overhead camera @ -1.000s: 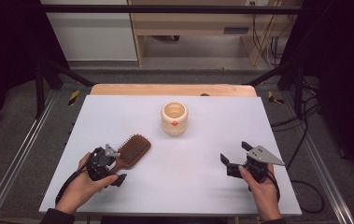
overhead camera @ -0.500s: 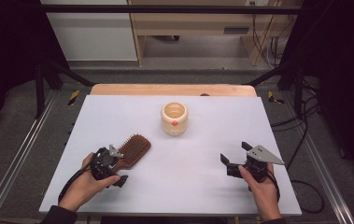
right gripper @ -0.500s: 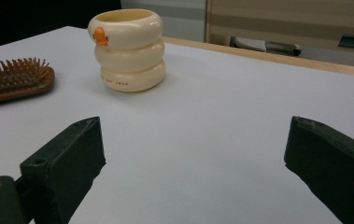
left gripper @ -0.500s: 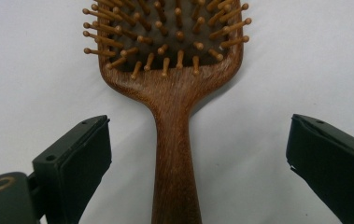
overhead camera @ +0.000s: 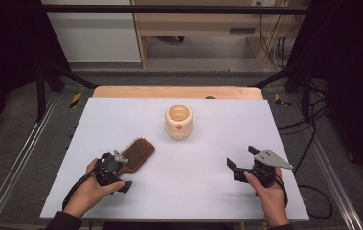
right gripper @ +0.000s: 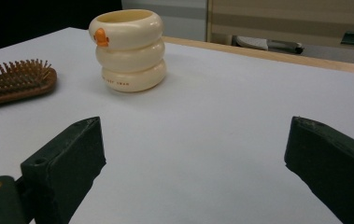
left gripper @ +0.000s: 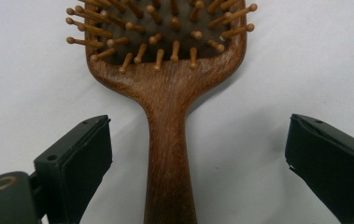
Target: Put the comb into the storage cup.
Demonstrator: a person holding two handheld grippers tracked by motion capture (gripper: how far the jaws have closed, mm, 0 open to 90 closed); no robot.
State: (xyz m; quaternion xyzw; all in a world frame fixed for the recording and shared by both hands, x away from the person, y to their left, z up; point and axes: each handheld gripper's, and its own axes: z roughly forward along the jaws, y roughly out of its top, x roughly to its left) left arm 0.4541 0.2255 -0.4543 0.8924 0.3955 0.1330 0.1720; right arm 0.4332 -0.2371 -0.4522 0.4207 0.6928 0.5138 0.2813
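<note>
A: Status of the wooden hairbrush (left gripper: 167, 93)?

B: It lies flat, bristles up, at the front left of the white table (overhead camera: 217, 191). Its handle runs between the jaws of the left gripper (left gripper: 198, 163), which stand spread, clear of the wood on both sides.

A: So the grasp is not made?

B: Correct. Approach appears complete; closing and lifting remain. The right gripper (right gripper: 193, 168) is likewise spread and holds nothing, well apart from the cream duck cup (overhead camera: 178, 121) at table centre.
</note>
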